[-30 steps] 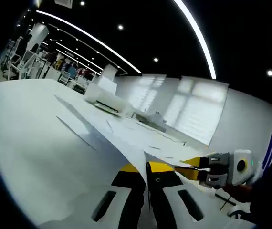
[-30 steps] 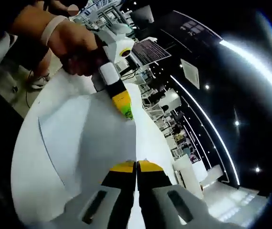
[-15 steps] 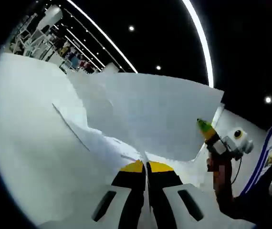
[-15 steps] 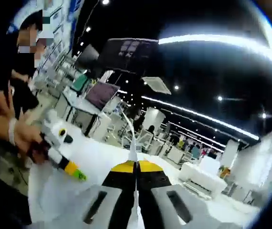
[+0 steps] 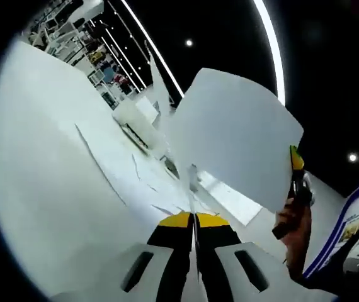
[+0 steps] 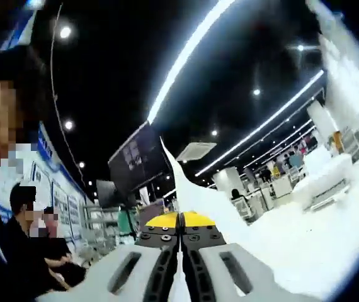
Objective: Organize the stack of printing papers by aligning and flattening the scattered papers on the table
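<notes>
- The paper [image 5: 236, 145] is plain white and unprinted, a thin sheaf lifted off the table [image 5: 47, 189] and curling, its broad face toward 1 o'clock in the left gripper view.
- The left gripper [image 5: 194, 220] is clenched on the sheaf's lower edge, its yellow-tipped jaws pressed together with paper between them.
- The right gripper [image 5: 295, 165] pinches the sheaf's far edge at 3 o'clock in that view, a hand [image 5: 296, 220] below it.
- In the right gripper view, the right gripper [image 6: 181, 220] is clamped on paper [image 6: 186, 182] rising edge-on toward 12 o'clock.
- Count: two grippers, one held sheaf; a few loose sheets [image 5: 104, 163] lie flat on the table at 10 o'clock.
- Two people [image 6: 28, 245] stand at 8 o'clock in the right gripper view.
</notes>
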The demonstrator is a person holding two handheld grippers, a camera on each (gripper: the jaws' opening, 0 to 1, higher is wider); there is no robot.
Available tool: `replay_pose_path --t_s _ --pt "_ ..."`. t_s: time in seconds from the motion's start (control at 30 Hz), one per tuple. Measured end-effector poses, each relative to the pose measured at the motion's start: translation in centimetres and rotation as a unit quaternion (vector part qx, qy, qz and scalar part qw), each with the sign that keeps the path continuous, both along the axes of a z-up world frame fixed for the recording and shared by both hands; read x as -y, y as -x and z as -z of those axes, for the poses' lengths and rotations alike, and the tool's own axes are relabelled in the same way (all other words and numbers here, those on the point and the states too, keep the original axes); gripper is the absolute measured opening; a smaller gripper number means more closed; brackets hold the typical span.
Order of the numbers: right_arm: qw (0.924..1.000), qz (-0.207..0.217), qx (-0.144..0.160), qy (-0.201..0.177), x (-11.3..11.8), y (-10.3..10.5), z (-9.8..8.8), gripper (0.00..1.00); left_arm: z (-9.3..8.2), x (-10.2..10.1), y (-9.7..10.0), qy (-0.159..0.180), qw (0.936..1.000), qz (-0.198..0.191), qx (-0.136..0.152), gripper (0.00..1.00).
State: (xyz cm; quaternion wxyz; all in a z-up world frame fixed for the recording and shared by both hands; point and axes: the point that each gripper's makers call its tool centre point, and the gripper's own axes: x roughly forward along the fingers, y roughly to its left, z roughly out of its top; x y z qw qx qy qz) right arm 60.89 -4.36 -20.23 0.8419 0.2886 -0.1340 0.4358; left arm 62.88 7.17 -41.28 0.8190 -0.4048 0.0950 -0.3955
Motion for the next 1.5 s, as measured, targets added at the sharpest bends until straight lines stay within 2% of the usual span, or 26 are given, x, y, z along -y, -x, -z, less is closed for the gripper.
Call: replay_pose_path --t_s 0.03,0.07,0.3,0.37,0.43,0.47,0.53,0.63,0.67,0.73,0.8,0.87,1.0,1.07,1.2,1.4,1.43,1.5 --pt "0.9998 -0.010 -0.002 -0.019 0.2 0.1 -0.3 0.00 0.1 0.0 0.0 -0.002 1.0000 0.001 -0.002 0.06" --pt "0.9998 -0.011 -0.001 -0.017 0.0 0.2 -0.5 0.00 0.2 0.0 0.1 -0.004 1.0000 0.002 -0.003 0.06" --pt "0.9978 -0.016 0.061 -0.022 -1.7 0.1 -5.9 0.00 0.5 0.1 -0.1 -0.013 0.9999 0.001 -0.010 0.06" --pt "0.9964 -0.038 0.062 -0.043 -2.1 0.1 -6.9 0.00 0.5 0.1 0.0 -0.011 0.9999 0.000 -0.011 0.06" --pt "0.9958 -0.041 0.059 -0.057 -1.6 -0.6 -7.4 0.00 0.5 0.1 0.0 -0.005 0.9999 0.001 -0.012 0.06" --pt "0.9942 -0.053 0.048 -0.080 -1.3 -0.6 -7.4 0.00 0.3 0.0 0.1 0.002 0.9999 0.003 -0.014 0.06" --pt "0.9951 -0.047 0.026 -0.083 -0.8 -1.0 -5.6 0.00 0.2 -0.1 0.0 0.012 0.9998 0.005 -0.017 0.06" --pt "0.9975 -0.016 -0.044 -0.053 0.1 -2.3 1.1 0.00 0.1 -0.1 0.0 0.015 0.9997 0.007 -0.017 0.06" --pt "0.9973 -0.014 -0.051 -0.050 0.2 -2.4 1.9 0.00 0.1 -0.1 0.0 0.016 0.9997 0.007 -0.017 0.06" --pt "0.9947 0.023 -0.099 -0.013 1.6 -2.9 7.8 0.00 -0.1 -0.1 -0.1 0.024 0.9995 0.008 -0.018 0.06" --pt "0.9921 0.056 -0.112 -0.003 3.2 -3.2 10.5 0.00 -0.1 -0.2 -0.1 0.026 0.9995 0.008 -0.019 0.06" --pt "0.9896 0.082 -0.118 0.016 4.5 -3.6 12.3 0.00 -0.1 -0.1 0.0 0.025 0.9995 0.012 -0.018 0.06" --pt "0.9857 0.119 -0.108 0.051 5.7 -3.8 13.8 0.00 -0.3 -0.1 -0.1 0.028 0.9993 0.018 -0.015 0.06" --pt "0.9849 0.130 -0.102 0.051 6.2 -4.0 13.8 0.00 -0.6 -0.2 -0.1 0.046 0.9986 0.022 -0.016 0.06" --pt "0.9823 0.138 -0.118 0.045 6.9 -4.9 14.9 0.00 -0.9 -0.5 -0.1 0.064 0.9974 0.025 -0.022 0.09" --pt "0.9821 0.128 -0.125 0.058 5.5 -4.0 16.4 0.00 -1.1 -0.6 -0.2 0.071 0.9969 0.025 -0.024 0.11" --pt "0.9812 0.135 -0.123 0.062 5.9 -4.1 16.5 0.00 -1.2 -0.7 -0.2 0.078 0.9963 0.027 -0.025 0.11" --pt "0.9794 0.147 -0.131 0.046 7.4 -4.6 16.6 0.00 -1.3 -0.9 -0.2 0.090 0.9952 0.027 -0.029 0.12"
